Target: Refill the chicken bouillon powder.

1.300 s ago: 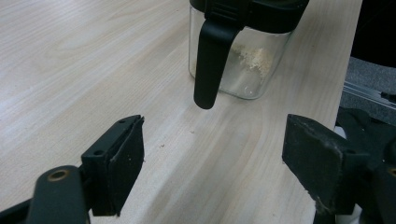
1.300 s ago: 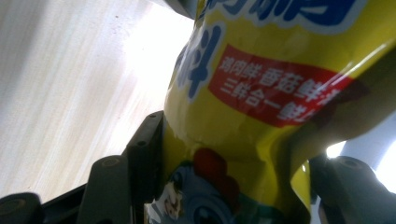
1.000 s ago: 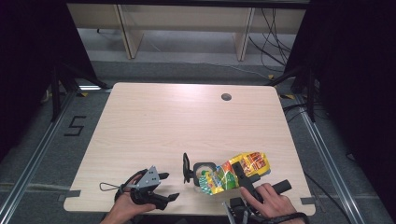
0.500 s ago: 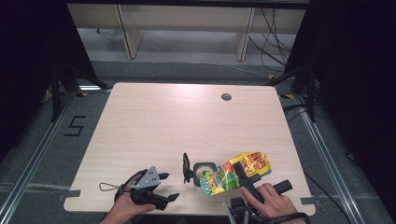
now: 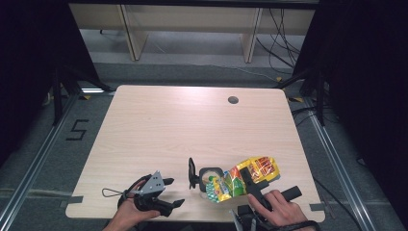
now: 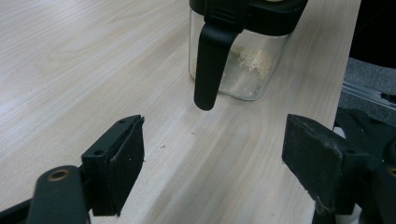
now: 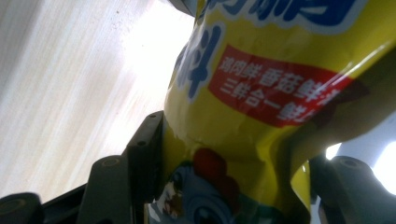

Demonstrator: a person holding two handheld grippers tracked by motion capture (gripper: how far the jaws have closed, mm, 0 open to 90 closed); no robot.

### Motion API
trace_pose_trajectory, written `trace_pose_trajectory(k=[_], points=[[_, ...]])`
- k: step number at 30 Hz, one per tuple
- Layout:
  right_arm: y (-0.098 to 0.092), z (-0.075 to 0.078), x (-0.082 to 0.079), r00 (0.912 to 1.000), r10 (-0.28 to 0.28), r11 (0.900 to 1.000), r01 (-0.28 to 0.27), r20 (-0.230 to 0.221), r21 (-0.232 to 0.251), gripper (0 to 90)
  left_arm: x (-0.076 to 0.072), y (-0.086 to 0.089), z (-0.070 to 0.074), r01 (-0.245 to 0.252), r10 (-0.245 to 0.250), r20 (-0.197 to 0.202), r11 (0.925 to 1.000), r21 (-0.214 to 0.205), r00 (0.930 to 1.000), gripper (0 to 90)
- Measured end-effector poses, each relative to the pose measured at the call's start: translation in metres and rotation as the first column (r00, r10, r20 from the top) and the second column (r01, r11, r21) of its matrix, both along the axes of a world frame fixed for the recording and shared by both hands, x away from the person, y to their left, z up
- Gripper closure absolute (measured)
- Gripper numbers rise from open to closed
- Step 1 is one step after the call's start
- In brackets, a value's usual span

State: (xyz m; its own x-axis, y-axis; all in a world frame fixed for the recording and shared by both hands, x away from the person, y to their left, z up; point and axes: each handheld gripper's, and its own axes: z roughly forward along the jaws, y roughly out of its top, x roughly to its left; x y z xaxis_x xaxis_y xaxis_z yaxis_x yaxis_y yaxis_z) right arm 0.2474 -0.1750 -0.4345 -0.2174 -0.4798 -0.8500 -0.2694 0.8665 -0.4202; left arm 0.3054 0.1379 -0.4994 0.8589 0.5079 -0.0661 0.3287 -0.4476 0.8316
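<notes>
The yellow seasoning bag (image 5: 250, 175) tilts over the open glass jar (image 5: 210, 179) near the worktop (image 5: 192, 125) front edge, hiding the jar's mouth and the pour; the bag's top is cut off in the right gripper view. The right gripper (image 5: 251, 177) clamps the bag's middle, jaws partly closed. The left gripper (image 5: 171, 192) rests wide open, holding nothing, just beside the jar.

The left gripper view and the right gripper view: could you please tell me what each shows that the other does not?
Left gripper view: a clear jar with a black lid, its black handle hanging down, pale powder inside, and open jaws. Right gripper view: a yellow seasoning bag pinched between the right hand-held gripper's jaws. Both: the light wooden table.
</notes>
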Motion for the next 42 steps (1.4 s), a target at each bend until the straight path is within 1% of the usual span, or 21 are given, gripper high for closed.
trace_pose_trajectory(k=[3,5,7,9,11,12,14,15,17,18,19,20,22,26,27,29,31,33,35,40,42], points=[[0.0008,-0.0011,-0.0020,0.9999,-0.006,0.9999,0.006,0.008,-0.016,42.3,-0.0001,0.0008,0.0004,0.003,-0.003,0.009,0.9997,0.023,1.0000,20.7],[0.0020,-0.0009,-0.0026,0.9999,0.002,0.9998,-0.002,0.013,-0.019,42.3,-0.0003,-0.0005,-0.0009,-0.003,0.003,0.009,1.0000,-0.002,1.0000,20.7],[0.0036,0.0005,-0.0024,0.9996,0.021,0.9985,-0.020,0.021,-0.051,42.3,0.0001,-0.0006,-0.0008,-0.001,0.001,0.005,1.0000,-0.004,1.0000,20.7],[0.0037,0.0007,-0.0024,0.9995,0.025,0.9985,-0.024,0.018,-0.050,42.3,-0.0007,-0.0004,-0.0007,-0.005,0.005,-0.005,1.0000,0.005,1.0000,20.7],[0.0038,-0.0021,-0.0028,0.9997,0.007,0.9994,-0.006,0.023,-0.034,42.3,-0.0006,-0.0015,-0.0015,-0.010,0.010,-0.005,0.9999,-0.011,0.9999,20.7],[0.0046,-0.0013,-0.0009,0.9994,0.027,0.9975,-0.025,0.023,-0.067,42.3,-0.0005,-0.0017,-0.0014,-0.009,0.009,-0.005,0.9999,-0.012,1.0000,20.7],[0.0045,-0.0037,-0.0010,0.9997,0.015,0.9989,-0.015,0.017,-0.046,42.3,-0.0014,-0.0020,-0.0015,-0.004,0.004,-0.010,0.9999,-0.015,0.9999,20.7],[0.0053,-0.0028,0.0005,0.9992,0.036,0.9971,-0.035,0.018,-0.068,42.3,-0.0012,-0.0017,-0.0013,-0.004,0.004,-0.010,1.0000,-0.009,0.9999,20.7],[0.0065,-0.0050,0.0000,0.9991,0.032,0.9975,-0.030,0.026,-0.063,42.3,-0.0004,-0.0016,-0.0013,-0.008,0.008,-0.006,0.9999,-0.013,1.0000,20.7],[0.0080,-0.0043,0.0006,0.9993,0.036,0.9968,-0.035,0.011,-0.072,42.3,-0.0010,-0.0015,-0.0006,-0.008,0.008,-0.010,0.9999,-0.011,0.9999,20.7],[0.0079,-0.0064,0.0006,0.9985,0.048,0.9973,-0.047,0.026,-0.056,42.3,-0.0018,-0.0024,-0.0009,-0.011,0.011,-0.014,0.9996,-0.026,0.9998,20.7],[0.0086,-0.0068,0.0012,0.9985,0.048,0.9975,-0.046,0.026,-0.054,42.3,-0.0017,-0.0016,-0.0002,-0.006,0.006,-0.011,0.9999,-0.013,0.9999,20.7],[0.0085,-0.0054,0.0027,0.9988,0.049,0.9963,-0.049,0.007,-0.071,42.3,-0.0015,-0.0016,0.0000,-0.003,0.002,-0.012,0.9998,-0.017,0.9999,20.7],[0.0074,-0.0043,0.0035,0.9979,0.062,0.9959,-0.060,0.018,-0.067,42.3,-0.0018,-0.0023,-0.0014,-0.011,0.010,-0.014,0.9995,-0.028,0.9998,20.7],[0.0072,-0.0043,0.0035,0.9979,0.061,0.9959,-0.060,0.022,-0.069,42.3,-0.0013,-0.0016,-0.0008,-0.010,0.010,-0.010,0.9999,-0.014,0.9999,20.7],[0.0064,-0.0047,0.0030,0.9984,0.053,0.9969,-0.051,0.023,-0.060,42.3,-0.0016,-0.0025,-0.0009,-0.008,0.007,-0.017,0.9997,-0.024,0.9998,20.7],[0.0064,-0.0047,0.0020,0.9991,0.038,0.9976,-0.036,0.020,-0.059,42.3,-0.0003,-0.0012,0.0001,0.015,-0.015,0.007,0.9999,-0.002,0.9999,20.8],[0.0068,-0.0045,0.0019,0.9994,0.032,0.9979,-0.031,0.016,-0.057,42.3,-0.0015,-0.0019,-0.0002,-0.008,0.008,-0.014,0.9999,-0.015,0.9999,20.8],[0.0060,-0.0046,0.0015,0.9995,0.031,0.9984,-0.030,0.011,-0.048,42.3,-0.0019,-0.0026,-0.0011,-0.012,0.012,-0.013,0.9995,-0.028,0.9998,20.8],[0.0058,-0.0031,0.0032,0.9987,0.049,0.9965,-0.049,0.010,-0.068,42.3,-0.0018,-0.0018,-0.0001,-0.006,0.005,-0.012,0.9999,-0.015,0.9999,20.8],[0.0056,-0.0029,0.0032,0.9987,0.050,0.9964,-0.049,0.012,-0.069,42.3,-0.0002,-0.0009,0.0001,0.017,-0.017,0.010,0.9999,0.002,0.9998,20.8]])
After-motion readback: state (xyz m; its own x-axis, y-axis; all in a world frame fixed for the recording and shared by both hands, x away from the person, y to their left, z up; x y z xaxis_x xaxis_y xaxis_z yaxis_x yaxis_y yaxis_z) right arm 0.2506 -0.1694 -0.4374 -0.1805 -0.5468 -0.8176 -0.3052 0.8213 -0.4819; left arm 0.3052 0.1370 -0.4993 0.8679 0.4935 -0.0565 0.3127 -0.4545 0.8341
